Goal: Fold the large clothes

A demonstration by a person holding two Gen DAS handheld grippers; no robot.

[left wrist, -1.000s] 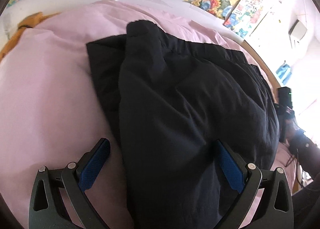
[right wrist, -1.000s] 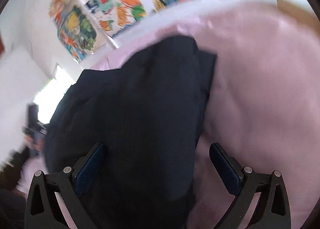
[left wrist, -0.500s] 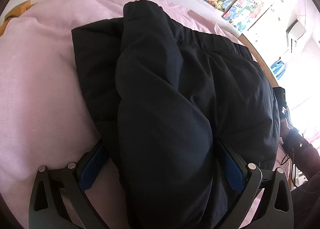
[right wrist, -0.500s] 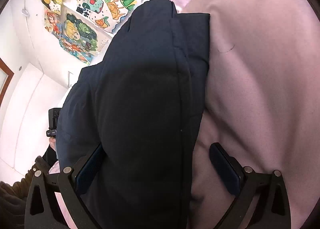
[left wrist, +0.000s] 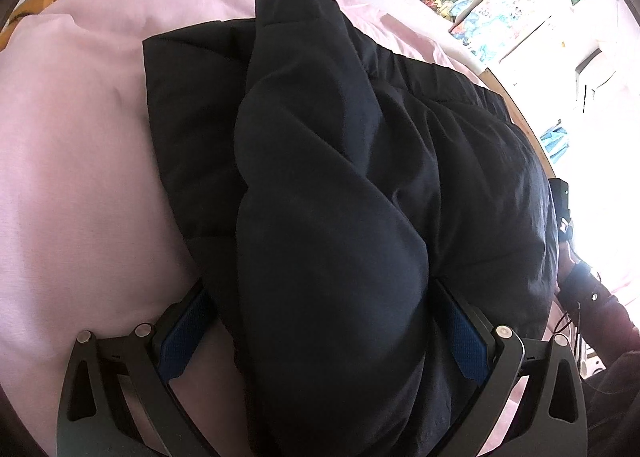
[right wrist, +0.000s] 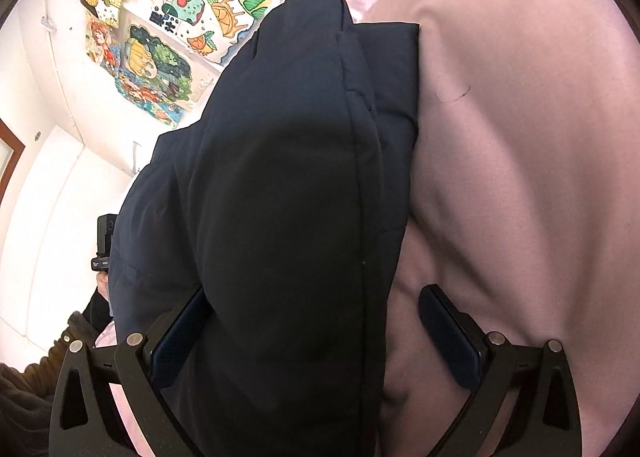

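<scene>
A large dark padded jacket point(left wrist: 340, 177) lies on a pink bedsheet point(left wrist: 80, 137), with one sleeve folded lengthwise over its body. My left gripper point(left wrist: 320, 321) is open, its blue pads point(left wrist: 182, 337) wide apart on either side of the sleeve's near end, and the cloth bulges between them. In the right wrist view the same jacket point(right wrist: 280, 197) runs away from the camera. My right gripper point(right wrist: 316, 325) is open too, straddling the jacket's near edge, with its left pad point(right wrist: 176, 337) against the cloth and its right pad point(right wrist: 452, 337) over the sheet.
Colourful drawings point(right wrist: 168, 37) hang on the white wall behind the bed. The other gripper's camera and the person's sleeve point(left wrist: 580, 289) show at the right in the left view. The bed's wooden edge point(left wrist: 520, 113) curves along the far right.
Both grippers have moved forward and lower onto the jacket, so its folded edge now fills the gap between each pair of pads. Both stay open.
</scene>
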